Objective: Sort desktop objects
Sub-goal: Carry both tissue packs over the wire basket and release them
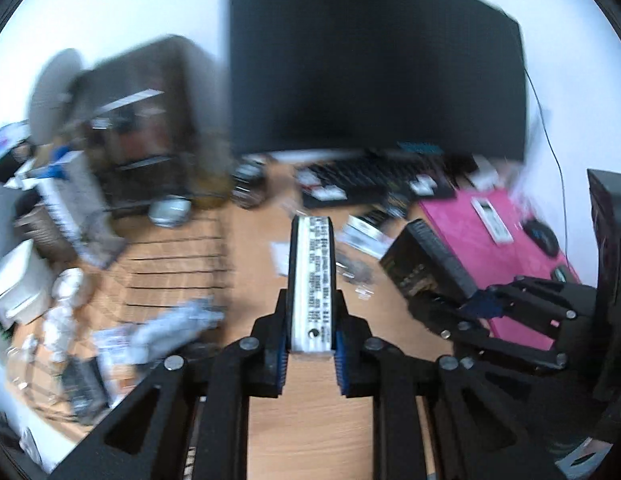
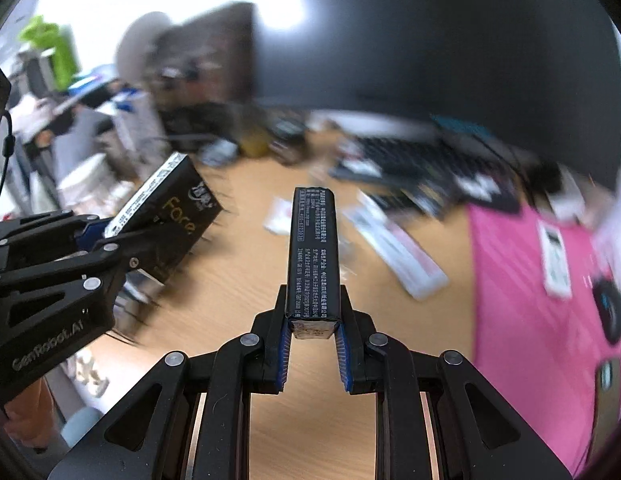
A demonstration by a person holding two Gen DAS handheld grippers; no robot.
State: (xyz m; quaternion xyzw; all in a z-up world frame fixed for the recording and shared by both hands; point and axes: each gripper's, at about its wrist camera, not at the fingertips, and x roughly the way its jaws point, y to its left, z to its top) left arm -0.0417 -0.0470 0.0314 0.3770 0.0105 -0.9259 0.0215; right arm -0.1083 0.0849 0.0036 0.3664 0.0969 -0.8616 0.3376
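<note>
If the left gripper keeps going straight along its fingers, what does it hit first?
Probably the small papers and packets on the desk, short of the keyboard. The left gripper already holds a white-edged box; blur leaves depth uncertain.

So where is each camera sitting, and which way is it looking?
Left wrist view: rides on the left gripper, looking down over the wooden desk toward the monitor; its jaws pinch a white-edged box.
Right wrist view: rides on the right gripper, facing the same desk; its jaws pinch a black box.
Shared: the keyboard and pink mat, and each camera sees the other gripper.
</note>
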